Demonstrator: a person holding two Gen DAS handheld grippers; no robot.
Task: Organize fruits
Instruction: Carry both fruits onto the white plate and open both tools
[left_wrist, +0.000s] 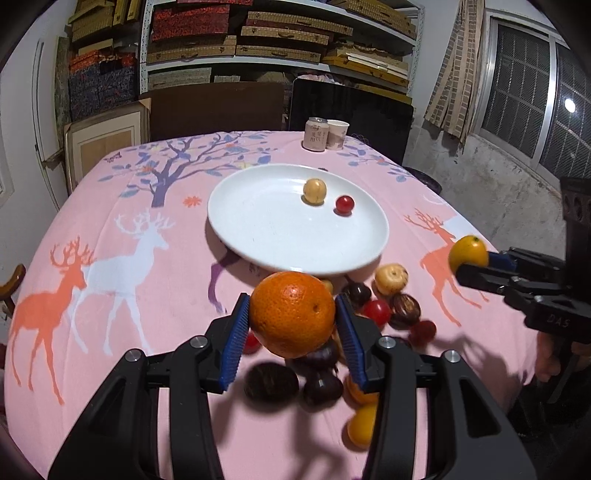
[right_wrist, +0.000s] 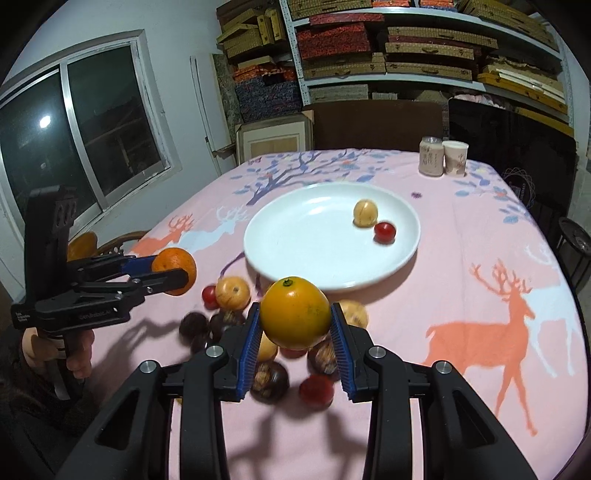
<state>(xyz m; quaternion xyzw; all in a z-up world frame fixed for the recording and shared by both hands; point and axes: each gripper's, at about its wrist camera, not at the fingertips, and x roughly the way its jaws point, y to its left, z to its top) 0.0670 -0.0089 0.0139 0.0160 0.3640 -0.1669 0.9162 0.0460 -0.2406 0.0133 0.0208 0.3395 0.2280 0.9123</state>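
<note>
My left gripper (left_wrist: 291, 314) is shut on an orange tangerine (left_wrist: 291, 314) and holds it above a pile of fruit, just short of the white plate (left_wrist: 266, 229). My right gripper (right_wrist: 295, 314) is shut on a yellow-orange citrus fruit (right_wrist: 295, 314), also held above the pile near the plate (right_wrist: 295, 243). The plate holds a pale yellow fruit (left_wrist: 314, 191) and a red cherry tomato (left_wrist: 344, 205). On the cloth below lie dark chestnuts (left_wrist: 271, 380), red tomatoes (left_wrist: 376, 312) and pale fruits (left_wrist: 391, 278). Each gripper shows in the other's view, the right one (left_wrist: 469, 254) and the left one (right_wrist: 173, 271).
The table has a pink cloth with deer prints (left_wrist: 110, 258). A drink can (left_wrist: 316, 133) and a paper cup (left_wrist: 337, 134) stand at the far edge. Shelves of boxes, a dark chair back and a window lie behind the table.
</note>
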